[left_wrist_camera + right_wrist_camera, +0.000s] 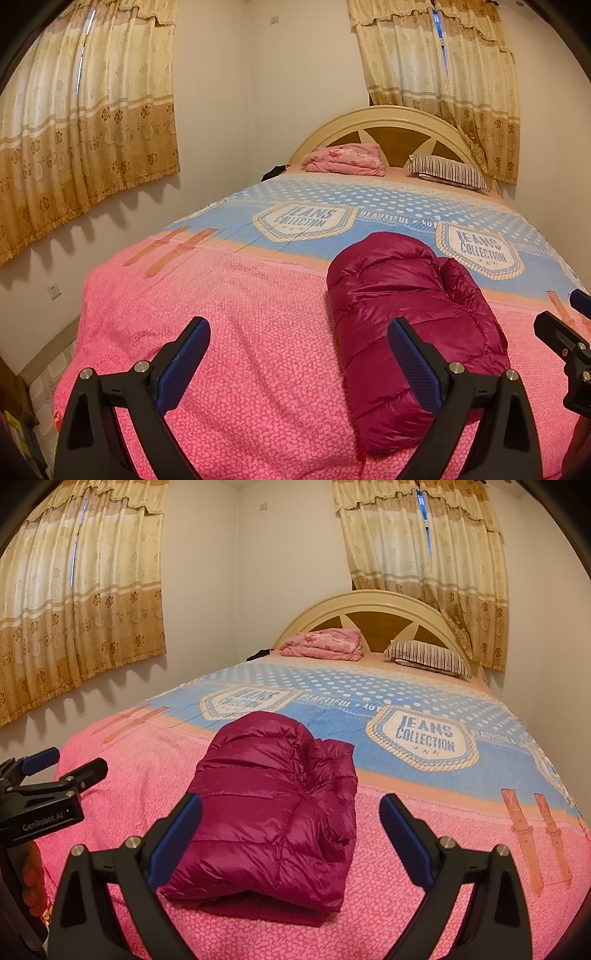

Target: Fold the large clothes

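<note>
We see the magenta down jacket [275, 808] lying folded into a compact bundle on the pink part of the bedspread [424, 867], near the foot of the bed. Our right gripper [290, 843] hangs just before it, fingers spread wide and gripping nothing. Our left gripper [299, 363] sits beside the jacket's left edge, equally wide, apparently not touching it. A striped pillow [428, 657] rests by the headboard [369, 600].
</note>
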### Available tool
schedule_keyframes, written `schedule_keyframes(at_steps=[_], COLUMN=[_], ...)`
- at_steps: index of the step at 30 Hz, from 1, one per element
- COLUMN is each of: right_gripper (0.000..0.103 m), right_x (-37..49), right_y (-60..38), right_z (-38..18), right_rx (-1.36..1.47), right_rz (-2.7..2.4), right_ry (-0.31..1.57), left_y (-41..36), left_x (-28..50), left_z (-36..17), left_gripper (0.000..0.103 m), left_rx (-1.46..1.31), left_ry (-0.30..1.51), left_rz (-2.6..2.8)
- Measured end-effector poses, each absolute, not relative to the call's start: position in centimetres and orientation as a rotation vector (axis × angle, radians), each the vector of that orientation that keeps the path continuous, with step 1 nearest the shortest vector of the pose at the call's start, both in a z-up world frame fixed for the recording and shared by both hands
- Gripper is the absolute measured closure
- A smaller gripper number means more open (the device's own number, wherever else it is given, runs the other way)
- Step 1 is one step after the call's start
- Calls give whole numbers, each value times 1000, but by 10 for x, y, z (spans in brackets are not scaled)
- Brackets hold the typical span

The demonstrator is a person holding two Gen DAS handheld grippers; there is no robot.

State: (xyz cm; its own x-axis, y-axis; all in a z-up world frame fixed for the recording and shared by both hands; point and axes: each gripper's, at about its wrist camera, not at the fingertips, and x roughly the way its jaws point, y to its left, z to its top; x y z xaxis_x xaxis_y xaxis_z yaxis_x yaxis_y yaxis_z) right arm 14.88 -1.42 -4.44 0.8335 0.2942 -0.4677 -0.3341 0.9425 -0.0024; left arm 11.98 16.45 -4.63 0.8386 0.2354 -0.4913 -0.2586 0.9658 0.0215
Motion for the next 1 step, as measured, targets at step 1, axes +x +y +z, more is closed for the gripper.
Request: schedule_keyframes(at_steps=[1], right_gripper=[5], right_x=[149], right_y=[-15], right_z=[-45], right_rx=[-85], right_rz=[332], right_ry=[482], left_y=[165], left_x=[120], left_z=[-46], left_gripper=[6], left_rx=[-47], left_ry=[513], left_rz=[258])
